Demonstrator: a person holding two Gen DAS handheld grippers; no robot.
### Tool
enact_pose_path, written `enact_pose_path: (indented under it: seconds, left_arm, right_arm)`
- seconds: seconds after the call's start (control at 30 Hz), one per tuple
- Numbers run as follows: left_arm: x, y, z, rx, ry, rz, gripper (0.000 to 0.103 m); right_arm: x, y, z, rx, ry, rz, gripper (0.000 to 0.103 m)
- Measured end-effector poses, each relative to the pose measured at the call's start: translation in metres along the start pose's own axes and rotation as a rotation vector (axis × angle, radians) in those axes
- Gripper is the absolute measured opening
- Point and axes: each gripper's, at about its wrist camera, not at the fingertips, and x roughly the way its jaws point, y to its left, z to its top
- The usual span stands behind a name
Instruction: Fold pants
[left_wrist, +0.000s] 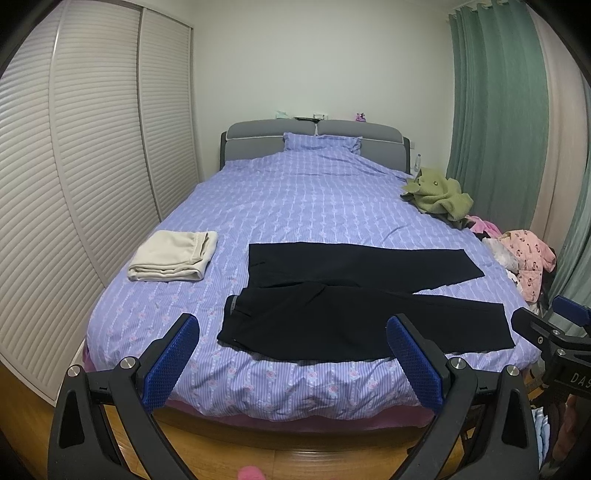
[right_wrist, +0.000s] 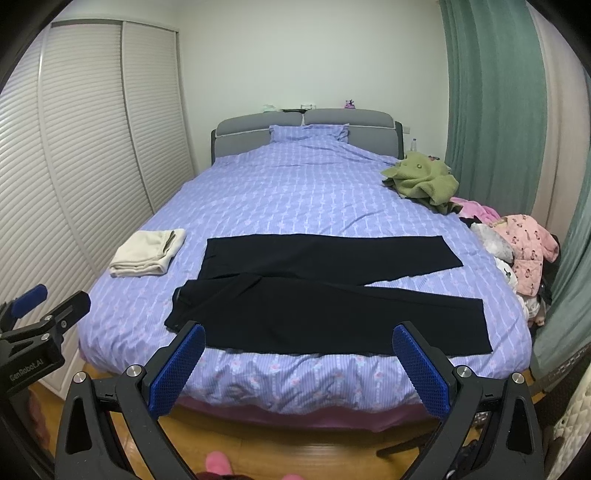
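Black pants (left_wrist: 354, 295) (right_wrist: 325, 291) lie spread flat across the foot of the bed, waistband to the left and both legs running right in a narrow V. My left gripper (left_wrist: 295, 339) hovers open over the bed's near edge, short of the pants, with nothing between its blue pads. My right gripper (right_wrist: 299, 350) is open too, held just before the near leg; it also shows at the right edge of the left wrist view (left_wrist: 550, 325). In the right wrist view the left gripper (right_wrist: 44, 306) sits at the left edge.
A folded cream garment (left_wrist: 173, 256) (right_wrist: 147, 253) rests on the purple bedspread (left_wrist: 295, 199) left of the pants. A green garment (left_wrist: 439, 194) and a pile of pink clothes (left_wrist: 524, 258) lie along the right side. Louvered wardrobe doors (left_wrist: 74, 184) stand left, green curtains (left_wrist: 491, 110) right.
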Motion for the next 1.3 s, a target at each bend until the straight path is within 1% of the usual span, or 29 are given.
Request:
enact_pose_path:
  seconds: [0.3, 0.5, 0.73, 0.87, 0.93, 1.03, 1.13, 1.23, 1.3]
  left_arm:
    - [0.005, 0.0, -0.002, -0.003, 0.005, 0.004, 0.103]
    - [0.019, 0.003, -0.005, -0.009, 0.029, 0.023, 0.103]
    - [0.05, 0.013, -0.02, -0.006, 0.061, 0.075, 0.103]
    - [0.085, 0.027, -0.031, -0.012, 0.117, 0.093, 0.103]
    - [0.105, 0.033, -0.037, -0.027, 0.15, 0.084, 0.103]
    - [0.148, 0.046, -0.05, -0.069, 0.211, 0.062, 0.103]
    - [0.192, 0.056, -0.068, -0.116, 0.258, 0.034, 0.103]
    - [0.233, 0.065, -0.082, -0.118, 0.303, 0.032, 0.103]
    - [0.265, 0.07, -0.095, -0.125, 0.311, 0.036, 0.103]
  right_arm:
    - [0.009, 0.004, 0.002, -0.01, 0.02, 0.007, 0.103]
    - [0.023, 0.007, 0.0, -0.024, 0.045, 0.017, 0.103]
    - [0.062, 0.006, -0.012, 0.0, 0.097, 0.038, 0.103]
    - [0.098, 0.007, -0.026, 0.045, 0.139, 0.034, 0.103]
    - [0.118, 0.01, -0.033, 0.06, 0.167, 0.038, 0.103]
    - [0.148, 0.014, -0.044, 0.074, 0.204, 0.043, 0.103]
    - [0.18, 0.018, -0.057, 0.084, 0.209, 0.038, 0.103]
    - [0.22, 0.019, -0.073, 0.117, 0.218, 0.038, 0.103]
    - [0.248, 0.016, -0.083, 0.154, 0.24, 0.032, 0.103]
